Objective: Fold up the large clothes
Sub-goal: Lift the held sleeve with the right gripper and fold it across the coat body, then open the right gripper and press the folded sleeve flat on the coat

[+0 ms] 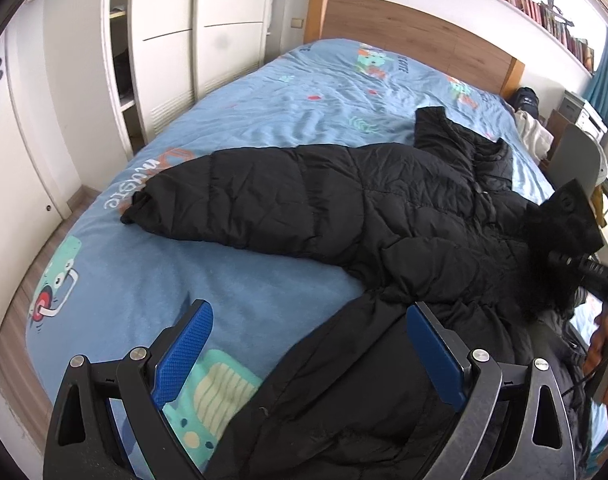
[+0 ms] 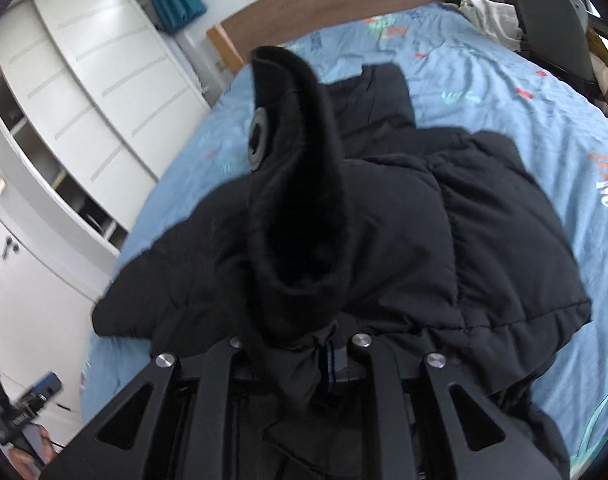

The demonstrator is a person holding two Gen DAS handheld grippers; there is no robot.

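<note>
Jacket, black and quilted, lies spread across the blue bedspread, one sleeve stretched toward the wardrobe side. My left gripper hangs above the near hem with its blue pads wide apart, gripping nothing. My right gripper is clamped tight on a bunch of the jacket's fabric, and a fuzzy-lined flap with a snap button stands up straight in front of it.
</note>
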